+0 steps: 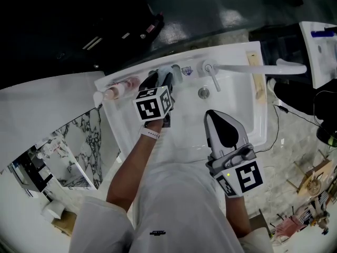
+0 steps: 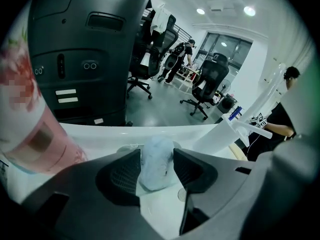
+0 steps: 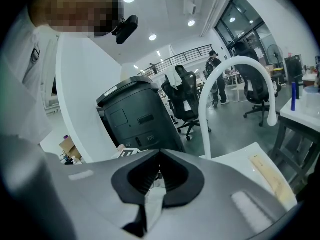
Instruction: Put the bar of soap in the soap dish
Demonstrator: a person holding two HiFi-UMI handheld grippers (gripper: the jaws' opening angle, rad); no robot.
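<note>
Left gripper (image 2: 156, 155) clamped the bar of soap (image 2: 157, 164) at the sink's (image 1: 247, 88) back ledge, long axis along the jaws; right gripper (image 3: 159, 159), closed and empty, hung well apart.

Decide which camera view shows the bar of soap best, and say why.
The left gripper view: the pale bar of soap sits centred and close between the jaws, touching both pads. The head view shows only a pale sliver beyond the left gripper. The right gripper view does not show it.
</note>
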